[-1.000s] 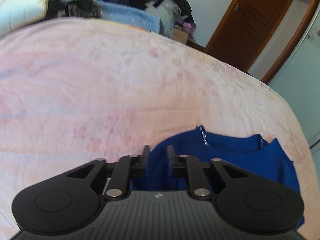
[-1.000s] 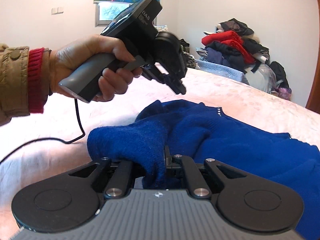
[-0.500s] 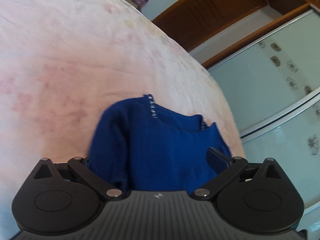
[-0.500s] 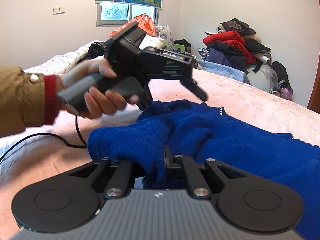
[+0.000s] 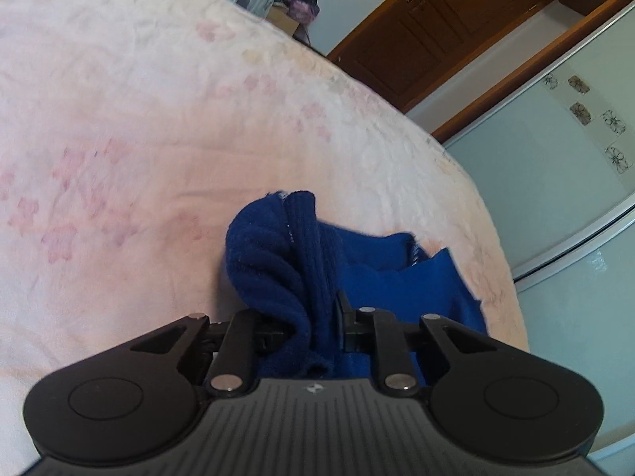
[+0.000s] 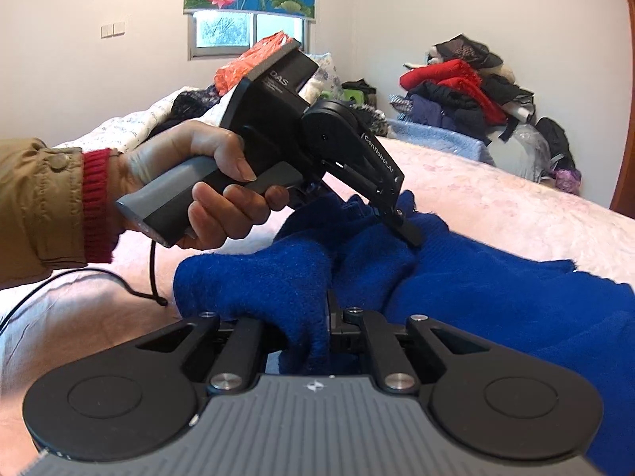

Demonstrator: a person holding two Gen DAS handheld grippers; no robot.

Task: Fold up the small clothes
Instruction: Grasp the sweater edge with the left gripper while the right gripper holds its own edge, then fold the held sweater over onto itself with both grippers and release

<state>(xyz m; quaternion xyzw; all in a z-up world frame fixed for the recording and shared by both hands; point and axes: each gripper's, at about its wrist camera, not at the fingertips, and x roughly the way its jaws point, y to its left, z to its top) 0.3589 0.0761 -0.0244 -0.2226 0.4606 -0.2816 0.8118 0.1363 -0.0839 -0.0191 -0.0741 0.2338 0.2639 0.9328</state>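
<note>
Pinching a bunched fold of the blue sweater with the left gripper, jaws just closed; right gripper clamped on another fold, over the pink bedspread.

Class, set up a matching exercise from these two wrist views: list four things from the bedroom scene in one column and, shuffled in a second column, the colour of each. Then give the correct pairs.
Column A
1. sweater
2. bedspread
3. door
4. jacket sleeve

Column B
a. brown wood
b. tan with a red cuff
c. deep blue
d. pale pink with a flower print

Pairs: 1-c, 2-d, 3-a, 4-b
</note>
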